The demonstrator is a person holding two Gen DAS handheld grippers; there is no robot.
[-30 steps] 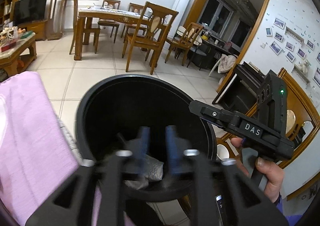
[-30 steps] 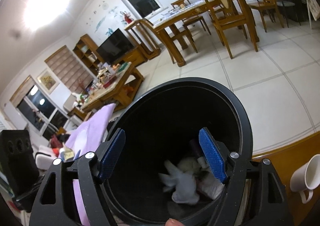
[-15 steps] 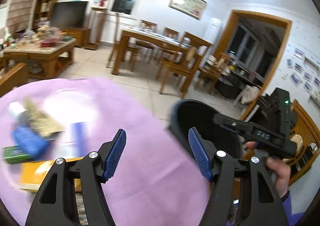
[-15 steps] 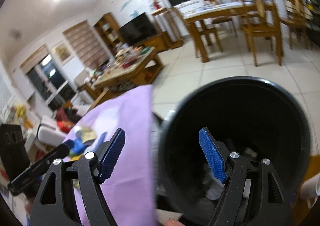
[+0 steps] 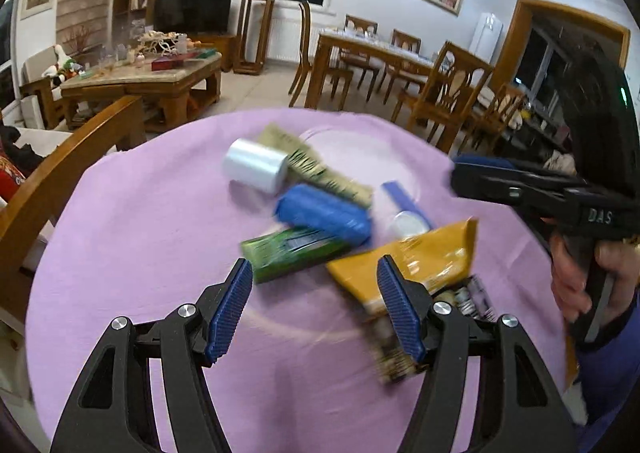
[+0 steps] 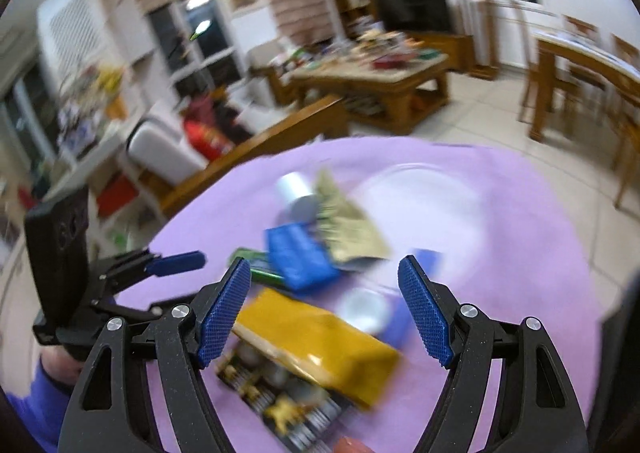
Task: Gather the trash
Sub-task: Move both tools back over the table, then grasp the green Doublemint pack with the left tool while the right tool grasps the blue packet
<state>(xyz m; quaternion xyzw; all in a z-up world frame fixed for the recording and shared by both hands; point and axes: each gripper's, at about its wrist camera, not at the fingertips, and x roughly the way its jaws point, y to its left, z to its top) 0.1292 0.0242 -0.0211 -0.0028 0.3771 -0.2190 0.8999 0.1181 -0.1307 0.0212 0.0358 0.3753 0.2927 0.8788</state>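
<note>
Left claw (image 5: 314,307) spread wide and empty above lilac-covered bench (image 5: 140,253); right claw (image 6: 324,313) likewise spread and empty, poised over same litter heap. Green packet (image 5: 296,253) just ahead of left claw toward 12 o'clock, long axis from 8 to 2 o'clock; yellow packet (image 6: 316,341) directly between right claw's fingers, long axis from 10 to 4 o'clock. Judged nearer: right claw to yellow packet, left to green; blue pouch (image 5: 324,215) beyond both.

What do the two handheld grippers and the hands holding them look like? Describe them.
Left gripper and right gripper: black plastic frames with triangular cutouts, silver screws, ribbed blue finger pads. The right gripper's body bears white "DAS" lettering and a green light. Bare right hand, blue sleeve. No cables visible.
</note>
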